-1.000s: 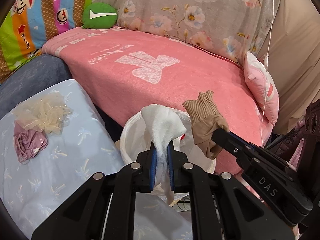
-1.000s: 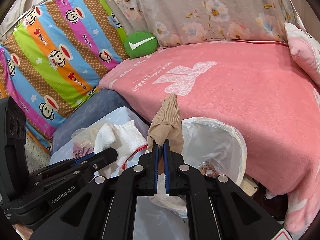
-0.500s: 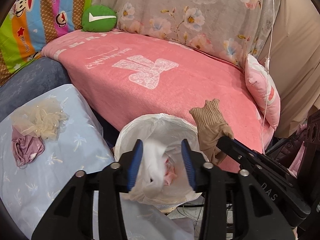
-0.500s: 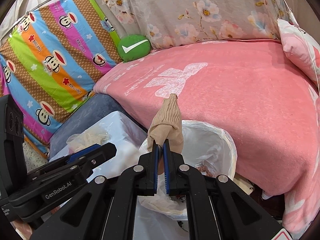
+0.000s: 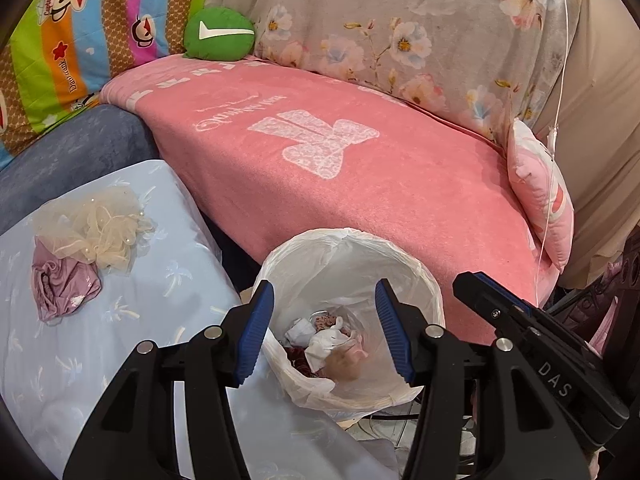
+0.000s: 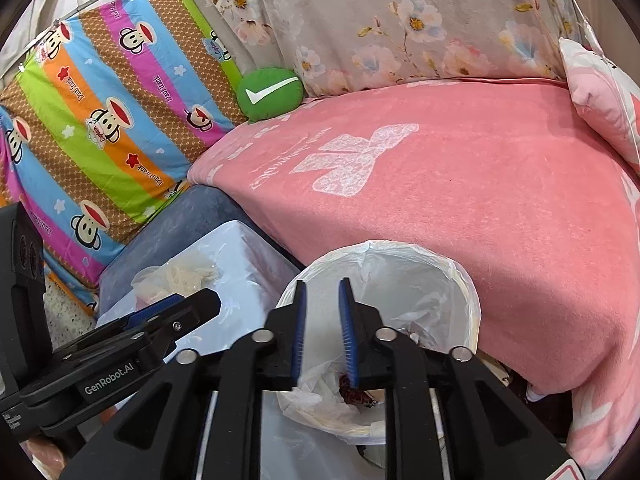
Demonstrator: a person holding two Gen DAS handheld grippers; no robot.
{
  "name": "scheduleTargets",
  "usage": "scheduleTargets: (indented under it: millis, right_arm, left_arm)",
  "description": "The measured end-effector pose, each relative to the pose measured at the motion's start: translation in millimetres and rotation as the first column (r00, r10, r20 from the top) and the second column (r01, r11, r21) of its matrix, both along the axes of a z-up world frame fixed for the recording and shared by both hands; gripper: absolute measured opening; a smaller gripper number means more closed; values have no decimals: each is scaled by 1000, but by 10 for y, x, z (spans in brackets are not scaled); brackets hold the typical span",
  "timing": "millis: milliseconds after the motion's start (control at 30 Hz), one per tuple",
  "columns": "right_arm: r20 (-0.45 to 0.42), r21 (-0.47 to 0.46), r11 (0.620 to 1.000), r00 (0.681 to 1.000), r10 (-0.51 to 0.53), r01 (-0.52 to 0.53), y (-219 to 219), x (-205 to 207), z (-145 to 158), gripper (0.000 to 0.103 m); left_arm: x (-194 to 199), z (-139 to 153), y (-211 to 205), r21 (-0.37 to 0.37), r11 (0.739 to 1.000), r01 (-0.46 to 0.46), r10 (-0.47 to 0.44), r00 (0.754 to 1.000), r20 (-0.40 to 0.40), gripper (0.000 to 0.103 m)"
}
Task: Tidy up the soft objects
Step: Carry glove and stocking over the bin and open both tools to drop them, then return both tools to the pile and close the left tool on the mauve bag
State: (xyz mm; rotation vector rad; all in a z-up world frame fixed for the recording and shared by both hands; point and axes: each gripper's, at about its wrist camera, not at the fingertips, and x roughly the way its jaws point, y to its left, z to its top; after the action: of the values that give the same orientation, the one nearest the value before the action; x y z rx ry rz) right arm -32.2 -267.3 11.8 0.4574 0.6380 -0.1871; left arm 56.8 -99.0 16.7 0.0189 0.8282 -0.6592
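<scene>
Your left gripper (image 5: 324,328) gapes wide and empty over the bin (image 5: 416,268); socks (image 5: 324,340) lie inside, seemingly jumbled. Your right gripper (image 6: 323,332) stands narrowly parted, empty, above the bin (image 6: 472,292) beside the bed (image 6: 500,200).

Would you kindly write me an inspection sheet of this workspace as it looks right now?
Surface: light blue cloth-covered stand beside a pink blanket on the couch.
Job's things: cream tulle scrunchie and mauve cloth piece lie touching on the blue stand; white bag-lined bin holds a pile of small soft items.
Clutter: green check-mark cushion, pink pillow.
Grippers: left gripper open and empty above the bin; right gripper open and empty above the bin.
Cables: thin white cord hanging by the pink pillow; dark cable on the floor under the bin.
Surroundings: floral throw, striped monkey-print fabric.
</scene>
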Motion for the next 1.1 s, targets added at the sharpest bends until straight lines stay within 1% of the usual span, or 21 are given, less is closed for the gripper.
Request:
scheduleTargets:
  millis: [267,367,533,567,633,900,1000,1100]
  right_arm:
    - [-10,-3,1000,1000,24,-24,98,51,6,25]
    - [-11,-6,999,999,33,-33,142,80,11,30]
    - [-15,-7,999,998,54,-54,241,126,3,30]
    - [-16,-8,998,998,59,-59,267,138,3,31]
    - [-19,-10,998,997,69,-70,306,162,-1,31]
    - [-29,-20,993,992,119,-120,543,279,-3,32]
    - [-30,-24,991,991,133,-133,626,317,0,37]
    - [-34,-26,988,988,151,-151,715,372,-7,38]
  left_arm:
    - [7,-16,60,-4,1000,-14,14,1000,-7,51]
    - [15,-26,93,-4,1000,-22,22,1000,-10,51]
    - [35,-53,160,-3,999,-37,37,999,-16,51]
    - [44,-61,180,-3,999,-43,43,999,-19,52]
    - [60,-71,233,-5,998,-59,59,998,-21,58]
    - [135,-125,466,-11,994,-111,111,993,-35,58]
    - [165,-141,555,-12,992,-128,128,991,-39,58]
    - [198,-157,643,-14,989,-148,147,988,-43,58]
